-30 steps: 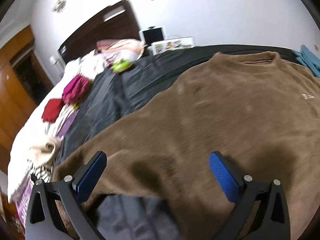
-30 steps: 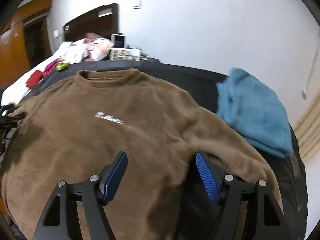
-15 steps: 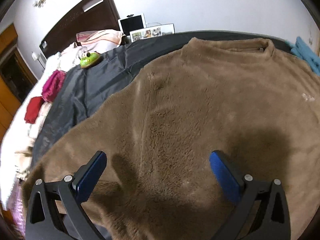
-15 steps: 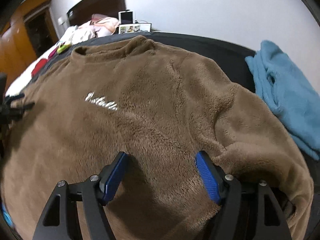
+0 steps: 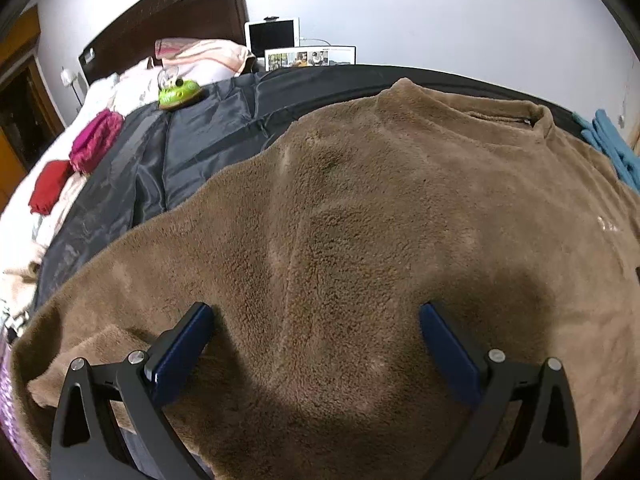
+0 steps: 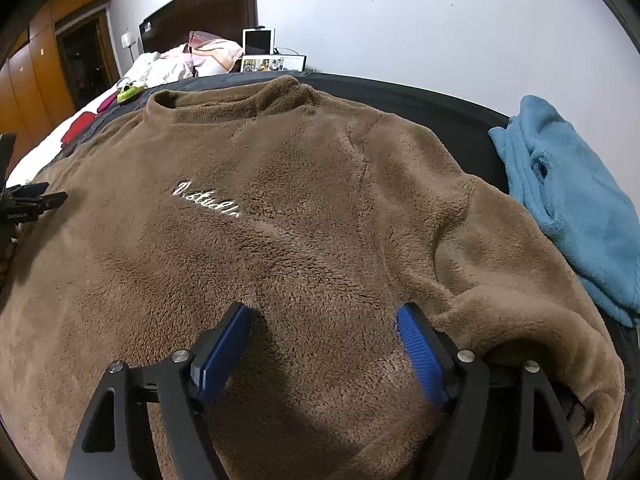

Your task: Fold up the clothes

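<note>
Tools: left tool (image 5: 316,312) wide, empty; right tool (image 6: 324,312) wide, just opened further, nothing between pads. Sweater (image 6: 312,200): flat on bed (image 5: 224,128), collar at 12 o'clock. We judge it soft, bulky, light, floppy; grip hem corners.

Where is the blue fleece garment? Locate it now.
In the right wrist view, the blue fleece garment lies at the right, on the dark cover beside the brown fleece sweater's sleeve.
</note>
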`<state>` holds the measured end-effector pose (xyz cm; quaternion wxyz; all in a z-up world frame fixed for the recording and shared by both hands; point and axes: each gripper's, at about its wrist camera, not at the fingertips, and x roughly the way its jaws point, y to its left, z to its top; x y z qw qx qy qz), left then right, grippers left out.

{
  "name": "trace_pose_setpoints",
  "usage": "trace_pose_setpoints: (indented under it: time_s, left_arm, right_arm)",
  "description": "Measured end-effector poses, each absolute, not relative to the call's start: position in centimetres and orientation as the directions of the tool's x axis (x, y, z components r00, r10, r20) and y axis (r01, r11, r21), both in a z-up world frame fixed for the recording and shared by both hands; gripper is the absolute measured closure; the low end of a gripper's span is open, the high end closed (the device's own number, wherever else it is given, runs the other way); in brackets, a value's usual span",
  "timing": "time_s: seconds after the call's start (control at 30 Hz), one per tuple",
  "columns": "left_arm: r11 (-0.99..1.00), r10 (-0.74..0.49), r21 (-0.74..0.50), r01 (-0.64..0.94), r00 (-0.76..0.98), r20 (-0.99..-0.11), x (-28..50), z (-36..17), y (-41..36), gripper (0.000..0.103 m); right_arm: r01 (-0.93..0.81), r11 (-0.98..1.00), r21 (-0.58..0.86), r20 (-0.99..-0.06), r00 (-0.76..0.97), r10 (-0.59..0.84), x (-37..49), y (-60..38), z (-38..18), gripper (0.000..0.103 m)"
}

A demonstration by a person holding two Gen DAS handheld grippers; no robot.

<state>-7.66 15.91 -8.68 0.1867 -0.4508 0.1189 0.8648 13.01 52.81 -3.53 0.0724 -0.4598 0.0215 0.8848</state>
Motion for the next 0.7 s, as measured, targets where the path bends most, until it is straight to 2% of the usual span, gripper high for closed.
trace_pose_setpoints:
  time_s: [0.23, 0.33, 0.4, 0.7]
  left_arm:
    - [-0.903, 0.215, 0.036, -0.427, -0.525, -0.823, -7.5, -8.7, 16.1, 0.000]
    - [-0.904, 0.222, 0.026, -0.427, -0.520, -0.825, -7.6, -8.8, 15.9, 0.000]
    - [-0.904, 0.223, 0.024, -0.427, -0.520, -0.825, -7.6, -8.7, 15.9, 0.000]
    - [-0.908, 0.221, 0.021, -0.419, -0.521, -0.824, -7.6, -8.8, 15.8, 0.000]
  right_arm:
    - [-0.135, -0.990, -0.035, -0.816, -0.569, 0.106, 12.9, 52.4, -3.6, 0.017]
    - [-0.119, -0.992, -0.038, -0.819, -0.565, 0.099, 12.7, 52.0, -3.7, 0.010]
    - [-0.100, -0.994, -0.034, -0.824, -0.561, 0.084, 12.6, 51.8, -3.9, 0.001]
    - [-0.068, -0.997, -0.027, -0.822, -0.566, 0.061, 12.4, 51.5, -4.4, 0.001]
